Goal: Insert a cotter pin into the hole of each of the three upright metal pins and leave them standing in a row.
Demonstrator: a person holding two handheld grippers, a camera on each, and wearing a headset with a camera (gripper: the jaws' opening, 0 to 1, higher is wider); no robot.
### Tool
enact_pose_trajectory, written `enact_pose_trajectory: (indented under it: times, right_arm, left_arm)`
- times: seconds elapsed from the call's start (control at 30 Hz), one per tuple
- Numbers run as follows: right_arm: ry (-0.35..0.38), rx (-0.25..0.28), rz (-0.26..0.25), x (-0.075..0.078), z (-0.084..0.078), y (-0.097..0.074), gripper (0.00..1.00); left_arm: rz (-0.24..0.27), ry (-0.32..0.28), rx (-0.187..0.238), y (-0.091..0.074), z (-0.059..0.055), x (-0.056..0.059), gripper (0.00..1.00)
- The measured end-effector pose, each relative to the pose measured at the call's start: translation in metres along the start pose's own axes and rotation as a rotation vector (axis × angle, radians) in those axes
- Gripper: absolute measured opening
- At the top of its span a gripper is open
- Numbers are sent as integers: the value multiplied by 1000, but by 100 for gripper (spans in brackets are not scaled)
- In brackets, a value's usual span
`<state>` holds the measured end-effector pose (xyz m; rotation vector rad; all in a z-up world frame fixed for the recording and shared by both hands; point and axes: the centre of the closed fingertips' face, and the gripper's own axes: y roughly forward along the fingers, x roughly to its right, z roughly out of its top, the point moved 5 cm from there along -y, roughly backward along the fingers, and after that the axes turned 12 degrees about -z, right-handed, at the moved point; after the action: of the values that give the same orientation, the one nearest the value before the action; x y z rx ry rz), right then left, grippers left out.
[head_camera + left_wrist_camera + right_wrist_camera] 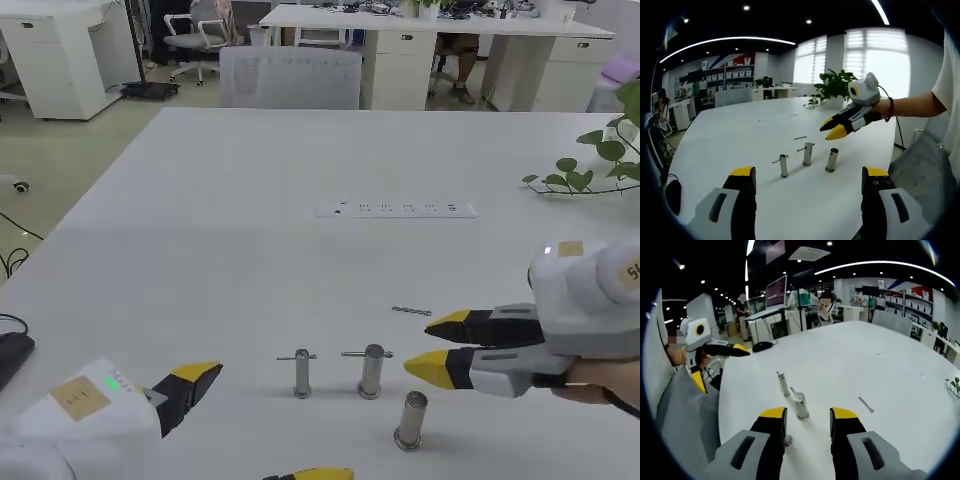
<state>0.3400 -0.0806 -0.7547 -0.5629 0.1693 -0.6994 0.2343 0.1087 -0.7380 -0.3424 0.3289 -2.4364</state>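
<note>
Steel left pin (302, 372) and middle pin (372, 370) each have a cotter pin through the top. The bare pin (410, 418) has none. It stands just off the tips of your right gripper (438, 346), on their near side, and well ahead between the jaws of your left gripper (809, 175).

The loose cotter pin (411, 311) lies flat on the table (250, 250), just past the right jaws' tips on their far side.

The right jaws are slightly spread and empty; the left jaws are wide apart and empty.

- Take the loose cotter pin with the right gripper, pinching near one end so most of its length sticks out clear of the jaws.
- It is thin and will likely skid, so close slowly.
- Steady the bare pin low down with the left jaws.
- Its hole is too small to tell from here, so check which way it faces before you push.
- The bare pin sits out of line, so slide it into the row afterwards.
</note>
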Motion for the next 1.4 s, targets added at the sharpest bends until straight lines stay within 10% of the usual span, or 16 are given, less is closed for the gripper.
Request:
enact_pose_trajectory:
  times: [1.4]
  right_arm:
    - [-220, -279, -58, 98, -19, 80, 17]
  left_arm:
    - [0, -9, -17, 10, -6, -13, 84]
